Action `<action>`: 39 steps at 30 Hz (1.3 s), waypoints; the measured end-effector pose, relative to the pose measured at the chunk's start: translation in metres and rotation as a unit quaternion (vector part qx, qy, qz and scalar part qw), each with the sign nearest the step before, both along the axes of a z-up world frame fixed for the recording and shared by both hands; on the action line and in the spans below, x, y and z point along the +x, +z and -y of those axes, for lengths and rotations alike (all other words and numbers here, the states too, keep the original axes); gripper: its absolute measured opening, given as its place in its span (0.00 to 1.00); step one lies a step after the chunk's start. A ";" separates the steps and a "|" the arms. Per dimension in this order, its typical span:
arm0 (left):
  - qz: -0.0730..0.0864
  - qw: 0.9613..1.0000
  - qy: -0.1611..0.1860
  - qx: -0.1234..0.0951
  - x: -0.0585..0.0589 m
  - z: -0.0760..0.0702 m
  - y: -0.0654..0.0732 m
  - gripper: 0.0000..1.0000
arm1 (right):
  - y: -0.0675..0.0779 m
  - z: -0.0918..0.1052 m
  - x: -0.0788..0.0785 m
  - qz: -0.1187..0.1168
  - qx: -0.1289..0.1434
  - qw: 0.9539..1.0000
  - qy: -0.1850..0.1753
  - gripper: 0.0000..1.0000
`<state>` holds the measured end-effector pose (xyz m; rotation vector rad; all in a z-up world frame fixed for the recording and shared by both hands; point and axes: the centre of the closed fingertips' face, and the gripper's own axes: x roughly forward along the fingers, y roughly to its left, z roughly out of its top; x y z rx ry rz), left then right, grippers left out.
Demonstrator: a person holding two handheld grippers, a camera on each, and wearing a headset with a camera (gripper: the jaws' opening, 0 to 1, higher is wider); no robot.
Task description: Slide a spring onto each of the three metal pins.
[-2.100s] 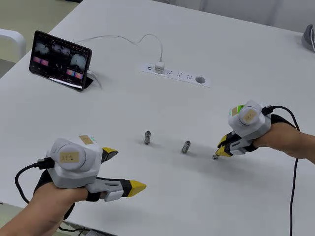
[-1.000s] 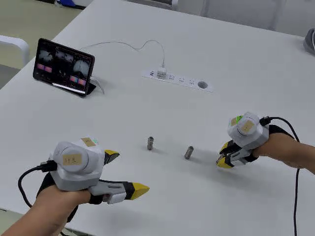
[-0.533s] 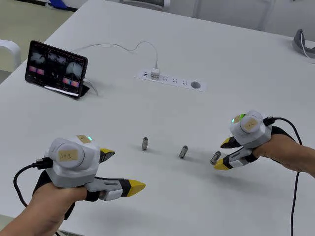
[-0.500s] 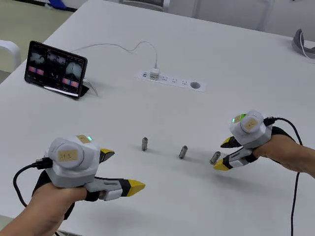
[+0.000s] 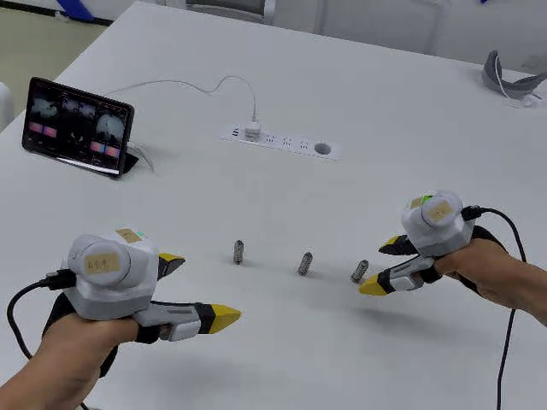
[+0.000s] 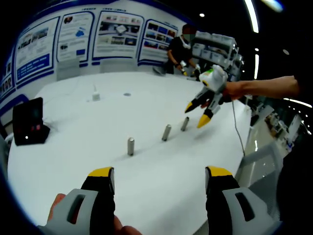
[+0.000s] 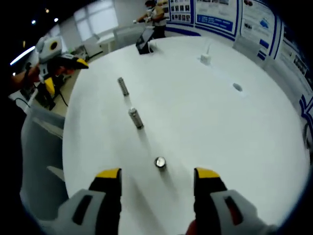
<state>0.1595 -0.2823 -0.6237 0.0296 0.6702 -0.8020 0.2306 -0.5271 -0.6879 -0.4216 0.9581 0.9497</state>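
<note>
1. I hold my right gripper point(image 5: 382, 266) low over the tabletop point(image 5: 282, 359). Its jaws are spread wide and hold nothing.
2. The right pin point(image 5: 360, 272) stands just beside that gripper. In the right gripper view it sits just ahead of the gap between the two jaws.
3. My left gripper point(image 5: 198, 289) hangs close to me, well apart from the pins. Its jaws are spread too, and empty.
4. I count three pins in a row: the left pin point(image 5: 238, 251), the middle pin point(image 5: 304, 263) and the right pin.
5. Each pin looks ribbed, so I think a spring point(image 6: 167, 132) sits around each one. That makes three springs. I am least sure about the right pin.
6. So I think the job is at its last step, or done.
7. Next I should check that the spring on the right pin sits all the way down. Then I should pull my right gripper back without bumping the pin.
8. Far back I count one tablet point(image 5: 77, 128) and one power strip point(image 5: 282, 144) with one white plug point(image 5: 250, 131).
</note>
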 end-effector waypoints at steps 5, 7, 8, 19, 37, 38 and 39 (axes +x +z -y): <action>0.002 1.000 -0.001 0.000 0.003 -0.002 0.002 0.77 | 0.000 0.004 -0.006 0.003 0.010 1.000 -0.020 0.64; 0.003 1.000 -0.001 0.000 0.005 -0.003 0.003 0.77 | 0.000 0.004 -0.008 0.003 0.019 0.999 -0.032 0.64; 0.003 1.000 -0.001 0.000 0.006 -0.004 0.003 0.77 | 0.001 0.005 -0.008 0.003 0.022 0.999 -0.037 0.65; 0.007 1.000 0.001 0.002 0.010 -0.010 0.008 0.78 | 0.018 0.003 -0.010 0.030 0.083 0.990 -0.105 0.68; 0.015 1.000 0.000 -0.009 0.025 -0.018 0.015 0.81 | 0.045 -0.006 -0.035 0.066 0.144 0.971 -0.180 0.78; 0.016 1.000 0.000 -0.009 0.025 -0.018 0.016 0.81 | 0.047 -0.006 -0.036 0.069 0.148 0.969 -0.185 0.78; 0.017 1.000 -0.001 -0.009 0.026 -0.018 0.017 0.81 | 0.049 -0.006 -0.038 0.073 0.153 0.967 -0.192 0.78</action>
